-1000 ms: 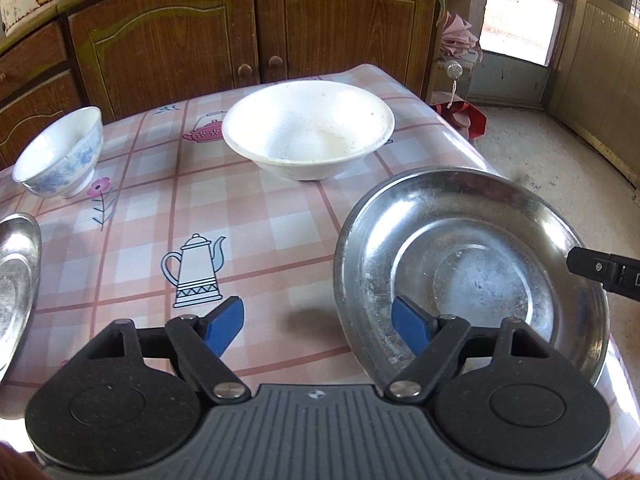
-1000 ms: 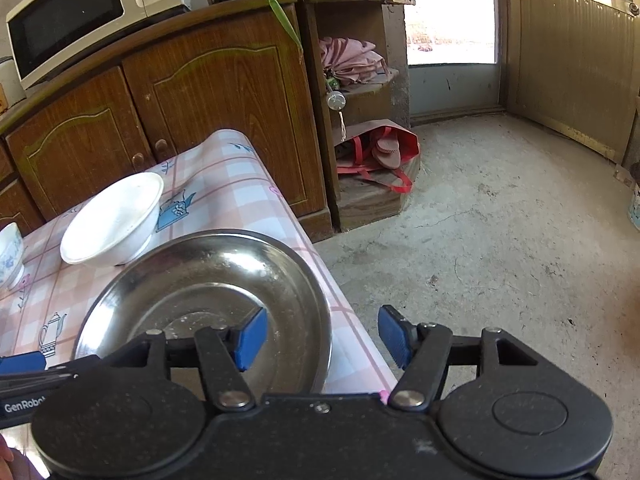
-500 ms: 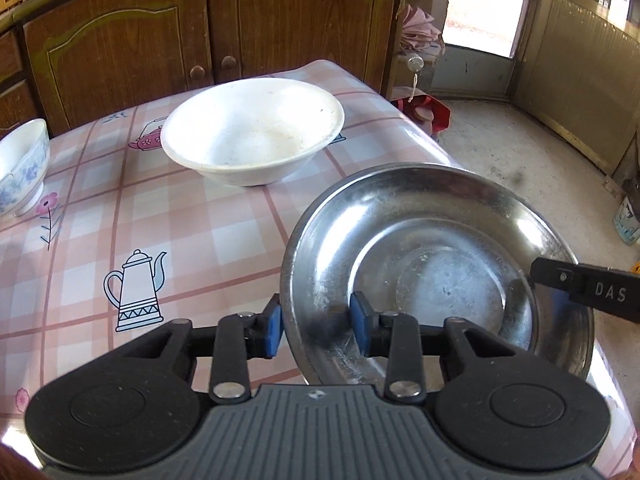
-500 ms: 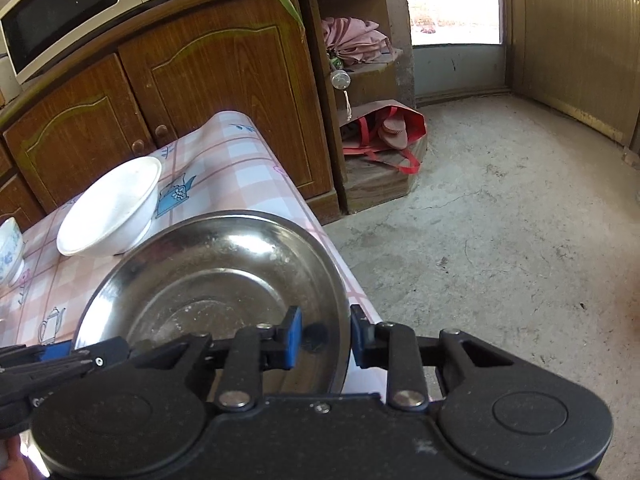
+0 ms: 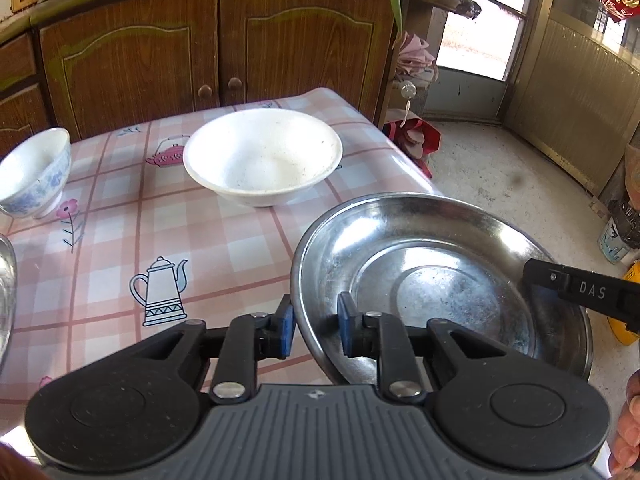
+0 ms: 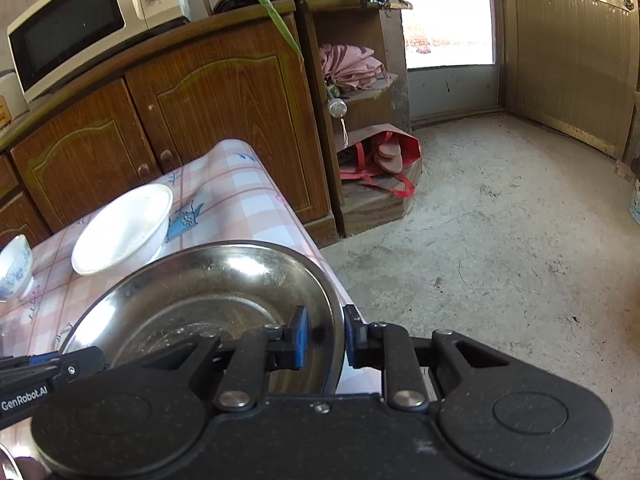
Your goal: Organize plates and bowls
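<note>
The left tool (image 5: pixel 314 330) is clamped on the near left rim of the steel plate (image 5: pixel 436 284), one blue pad inside, one outside. The right tool (image 6: pixel 325 336) grips the same plate's right rim likewise. The plate sits at the bench's (image 5: pixel 120 248) near right corner. Beyond it stands a white bowl (image 5: pixel 262 156); a blue-patterned bowl (image 5: pixel 34 174) is well apart, far left.
</note>
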Demonstrator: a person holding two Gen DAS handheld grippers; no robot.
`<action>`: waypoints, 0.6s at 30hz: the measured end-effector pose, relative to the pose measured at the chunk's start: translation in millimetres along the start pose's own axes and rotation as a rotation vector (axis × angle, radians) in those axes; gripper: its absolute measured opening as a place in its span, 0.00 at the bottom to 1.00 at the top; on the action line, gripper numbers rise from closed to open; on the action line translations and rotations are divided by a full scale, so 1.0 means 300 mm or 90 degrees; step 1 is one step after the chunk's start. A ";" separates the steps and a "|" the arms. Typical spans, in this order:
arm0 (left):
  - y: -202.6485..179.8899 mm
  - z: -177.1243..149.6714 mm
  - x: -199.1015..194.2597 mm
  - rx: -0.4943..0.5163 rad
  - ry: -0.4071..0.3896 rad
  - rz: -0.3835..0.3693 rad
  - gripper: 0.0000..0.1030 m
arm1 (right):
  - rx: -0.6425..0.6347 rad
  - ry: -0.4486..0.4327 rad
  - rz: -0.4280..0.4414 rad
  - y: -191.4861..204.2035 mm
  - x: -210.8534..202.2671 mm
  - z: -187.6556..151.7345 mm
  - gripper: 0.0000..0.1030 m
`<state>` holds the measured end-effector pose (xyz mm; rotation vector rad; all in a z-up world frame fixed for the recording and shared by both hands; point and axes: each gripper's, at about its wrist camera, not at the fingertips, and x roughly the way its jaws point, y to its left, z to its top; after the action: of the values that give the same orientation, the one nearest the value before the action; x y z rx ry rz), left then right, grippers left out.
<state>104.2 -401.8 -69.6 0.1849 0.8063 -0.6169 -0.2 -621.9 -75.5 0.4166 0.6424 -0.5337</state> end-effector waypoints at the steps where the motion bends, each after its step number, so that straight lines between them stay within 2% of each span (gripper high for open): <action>1: -0.001 0.001 -0.009 0.000 -0.002 0.002 0.21 | 0.001 -0.005 0.003 0.002 -0.013 0.001 0.24; 18: 0.008 -0.010 -0.226 0.015 -0.066 0.016 0.20 | -0.031 -0.095 0.015 0.066 -0.267 -0.018 0.24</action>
<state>67.9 -368.7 -22.8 0.1832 0.6960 -0.6079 -45.3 -576.7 -22.9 0.3344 0.5047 -0.5202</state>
